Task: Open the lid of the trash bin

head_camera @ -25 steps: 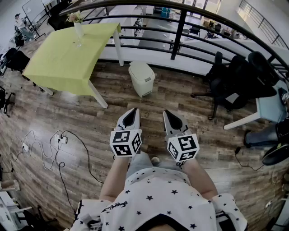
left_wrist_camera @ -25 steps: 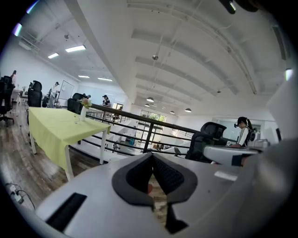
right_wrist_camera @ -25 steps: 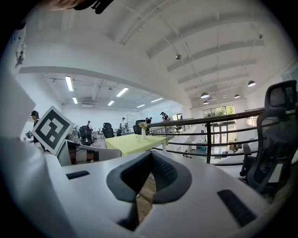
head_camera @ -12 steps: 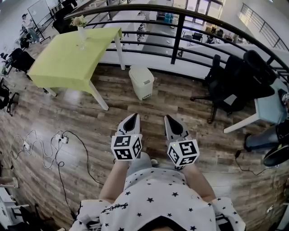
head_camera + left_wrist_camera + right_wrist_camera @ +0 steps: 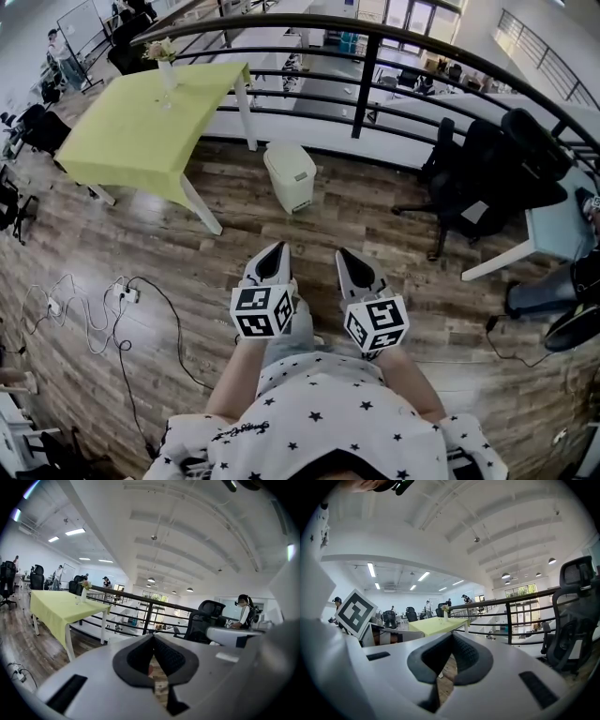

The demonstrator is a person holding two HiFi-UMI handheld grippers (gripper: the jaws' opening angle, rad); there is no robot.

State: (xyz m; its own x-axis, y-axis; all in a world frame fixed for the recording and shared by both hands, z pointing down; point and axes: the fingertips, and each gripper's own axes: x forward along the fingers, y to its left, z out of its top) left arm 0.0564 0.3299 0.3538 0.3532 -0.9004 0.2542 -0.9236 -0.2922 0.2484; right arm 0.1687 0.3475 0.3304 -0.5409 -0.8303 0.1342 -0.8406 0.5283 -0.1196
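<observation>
A white trash bin (image 5: 289, 175) with its lid down stands on the wood floor beside the railing, well ahead of both grippers. My left gripper (image 5: 273, 253) is held close to the person's body, jaws shut with nothing between them. My right gripper (image 5: 351, 260) is beside it, also shut and empty. In the left gripper view the tips of the left gripper (image 5: 153, 638) meet, and the bin is hidden behind the jaws. The right gripper (image 5: 452, 636) shows the same closed tips in its own view.
A table with a yellow-green cloth (image 5: 150, 116) and a vase (image 5: 166, 66) stands left of the bin. A black railing (image 5: 366, 70) runs behind it. Black office chairs (image 5: 478, 178) sit at the right. Cables and a power strip (image 5: 122, 291) lie on the floor at the left.
The view has shifted slightly; the bin and table sit a little lower and further left in the head view. Both grippers stay shut near the body.
</observation>
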